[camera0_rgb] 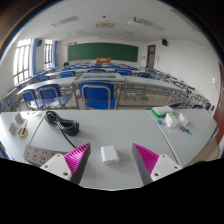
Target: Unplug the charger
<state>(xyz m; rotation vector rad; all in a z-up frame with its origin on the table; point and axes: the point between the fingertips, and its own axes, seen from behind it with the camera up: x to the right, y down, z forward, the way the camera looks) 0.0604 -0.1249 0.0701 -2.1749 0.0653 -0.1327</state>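
- Where the room stretches away beyond the fingers, a classroom shows: a green chalkboard (103, 51) on the far wall, too far off for any writing on it to be read, and windows (24, 58) along one side
- rows of desks with blue chairs (97, 95) fill the middle ground, the nearest chairs just behind the table
- a white table (110, 128) lies directly ahead of the gripper (106, 159) and carries everything that follows
- a coiled black cable (61, 122) rests on the table ahead of the left finger
- a flat grey slab with rows of small holes, seemingly a power strip (38, 154), sits just beside the left finger; no label can be made out on it
- a small white block, probably the charger (108, 154), stands on the table between the two fingers, a gap on either side
- a little green-and-white packet (171, 118) lies farther off to the right, its print unreadable
- the fingers stand apart, pink pads (147, 157) facing inward, touching nothing
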